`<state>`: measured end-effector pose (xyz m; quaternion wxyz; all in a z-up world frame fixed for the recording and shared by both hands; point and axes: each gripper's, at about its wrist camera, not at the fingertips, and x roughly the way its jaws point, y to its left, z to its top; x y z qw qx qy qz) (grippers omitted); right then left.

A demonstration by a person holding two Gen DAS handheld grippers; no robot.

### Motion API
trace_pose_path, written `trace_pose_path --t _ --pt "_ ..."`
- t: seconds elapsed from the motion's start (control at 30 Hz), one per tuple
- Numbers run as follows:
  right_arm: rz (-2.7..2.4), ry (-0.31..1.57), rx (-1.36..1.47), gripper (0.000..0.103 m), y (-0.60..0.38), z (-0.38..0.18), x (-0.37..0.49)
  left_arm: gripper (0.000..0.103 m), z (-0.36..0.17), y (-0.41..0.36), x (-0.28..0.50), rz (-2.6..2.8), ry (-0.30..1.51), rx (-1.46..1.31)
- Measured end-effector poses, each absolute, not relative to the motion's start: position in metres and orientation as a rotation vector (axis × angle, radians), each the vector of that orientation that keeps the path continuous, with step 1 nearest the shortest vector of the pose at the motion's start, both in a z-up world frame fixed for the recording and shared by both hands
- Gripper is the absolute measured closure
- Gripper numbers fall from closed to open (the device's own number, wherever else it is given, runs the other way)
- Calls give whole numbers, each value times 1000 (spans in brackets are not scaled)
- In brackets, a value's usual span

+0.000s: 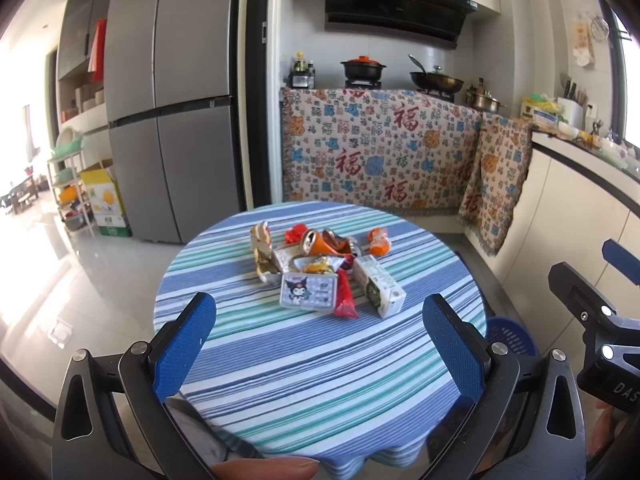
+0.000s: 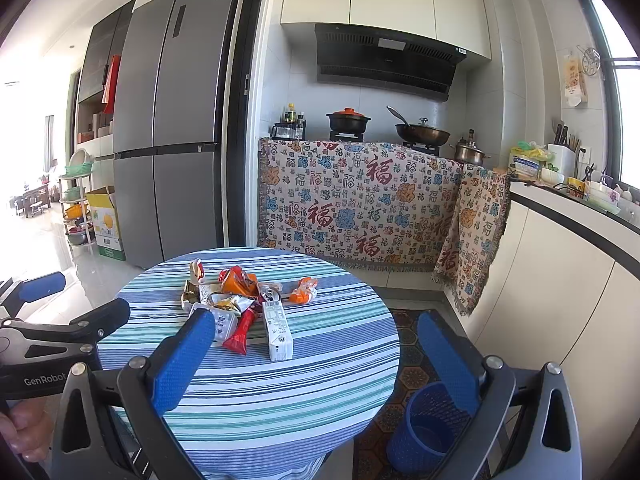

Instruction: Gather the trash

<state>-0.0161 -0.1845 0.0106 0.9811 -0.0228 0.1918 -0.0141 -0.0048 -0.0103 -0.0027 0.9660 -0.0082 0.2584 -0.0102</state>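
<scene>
- Trash [image 1: 320,268] is lying heaped at centre frame on your striped table [image 1: 304,380].
- Blue basket [image 2: 424,428], lower right, is showing nothing inside.
- You're holding both the left gripper [image 1: 320,344] and right gripper [image 2: 316,356] spread wide, gripping nothing.

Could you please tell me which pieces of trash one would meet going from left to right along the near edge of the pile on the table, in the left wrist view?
Kuromi-print plastic tray → red wrapper → white drink carton, all on the striped tablecloth.

Round striped table [image 1: 304,380] bears a trash pile [image 1: 324,270].
</scene>
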Motion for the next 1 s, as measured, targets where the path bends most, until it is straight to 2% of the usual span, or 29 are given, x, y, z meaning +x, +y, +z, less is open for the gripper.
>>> trace_pose_path --t 1.0 --pt "-31 397 -36 0 -185 7 -12 0 -9 -4 1 -10 551 -42"
